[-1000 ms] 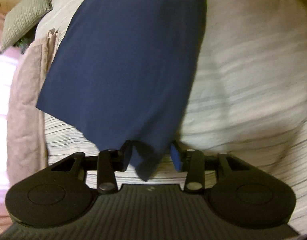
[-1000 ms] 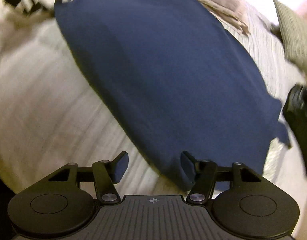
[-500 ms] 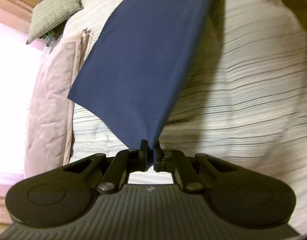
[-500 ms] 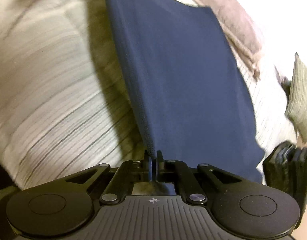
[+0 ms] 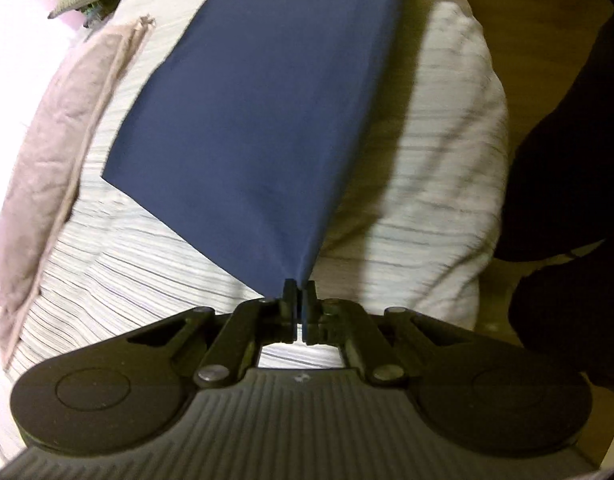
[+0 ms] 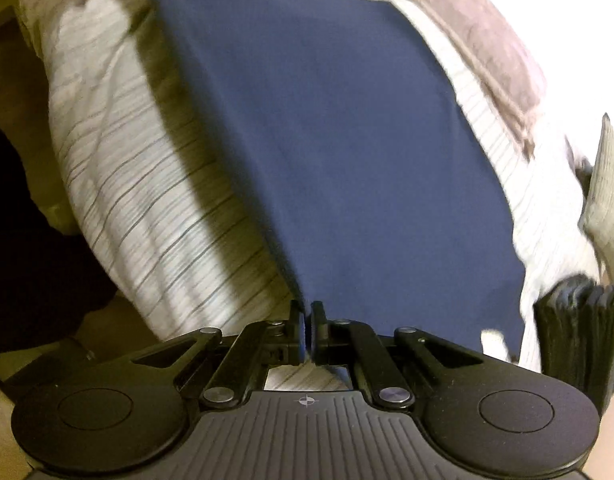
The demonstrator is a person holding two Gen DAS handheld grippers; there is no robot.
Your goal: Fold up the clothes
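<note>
Two clenched grippers, left gripper (image 5: 299, 294) and right gripper (image 6: 306, 314), pinch smooth navy cloth (image 5: 267, 112) above striped bedding (image 5: 427, 184).

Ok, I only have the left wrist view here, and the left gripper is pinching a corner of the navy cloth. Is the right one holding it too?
Observer: Yes. The right gripper is shut on another corner of the navy cloth, lifted above the striped bedding.
Operator: Anything already folded nearby?
Observer: What looks like a stack of dark folded items shows at the right edge of the right wrist view, beside the cloth.
</note>
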